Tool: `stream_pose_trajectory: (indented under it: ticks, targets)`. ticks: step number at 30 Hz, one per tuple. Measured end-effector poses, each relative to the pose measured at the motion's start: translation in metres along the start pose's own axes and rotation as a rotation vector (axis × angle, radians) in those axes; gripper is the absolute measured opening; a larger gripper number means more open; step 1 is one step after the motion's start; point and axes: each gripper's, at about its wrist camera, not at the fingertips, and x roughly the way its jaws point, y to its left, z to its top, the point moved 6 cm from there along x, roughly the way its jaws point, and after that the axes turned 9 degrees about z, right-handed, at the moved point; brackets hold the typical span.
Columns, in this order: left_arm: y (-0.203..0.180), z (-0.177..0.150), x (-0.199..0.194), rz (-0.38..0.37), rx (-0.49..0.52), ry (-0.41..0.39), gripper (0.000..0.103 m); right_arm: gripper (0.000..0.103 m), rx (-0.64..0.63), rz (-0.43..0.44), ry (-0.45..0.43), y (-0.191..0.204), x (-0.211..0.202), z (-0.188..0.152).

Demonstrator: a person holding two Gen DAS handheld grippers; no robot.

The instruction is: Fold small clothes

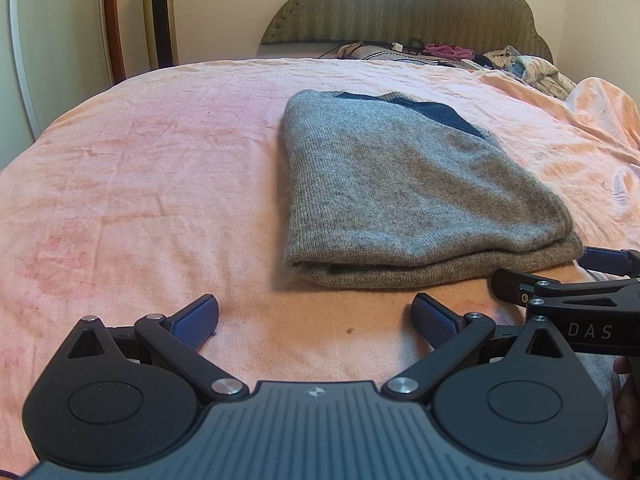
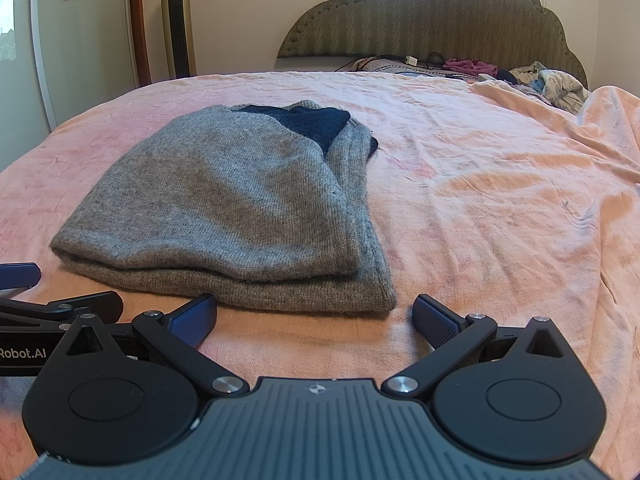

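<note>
A grey knit sweater (image 1: 404,196) with a dark blue part at its far end lies folded on the pink bed sheet (image 1: 140,184). It also shows in the right wrist view (image 2: 240,204). My left gripper (image 1: 315,320) is open and empty, just short of the sweater's near edge. My right gripper (image 2: 315,318) is open and empty, close to the sweater's near right corner. The right gripper also shows at the right edge of the left wrist view (image 1: 568,280), and the left gripper shows at the left edge of the right wrist view (image 2: 40,292).
A padded headboard (image 1: 404,4) stands at the far end of the bed. A heap of loose clothes (image 1: 524,64) and cables lies beneath it. A tall tower fan (image 1: 159,12) stands by the far left wall. Bare sheet (image 2: 500,200) lies right of the sweater.
</note>
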Motion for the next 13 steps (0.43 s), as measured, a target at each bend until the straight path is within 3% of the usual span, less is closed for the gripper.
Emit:
stream_pose_trajectory:
  ticks: [8, 13]
  targets:
    - [0.004, -0.003, -0.008, -0.012, -0.013, -0.028, 0.103, 0.103, 0.004, 0.004, -0.003, 0.0, -0.001, 0.0]
    - [0.019, 0.013, -0.023, -0.024, -0.027, -0.071, 0.103, 0.103, 0.121, 0.093, -0.072, -0.022, -0.02, 0.019]
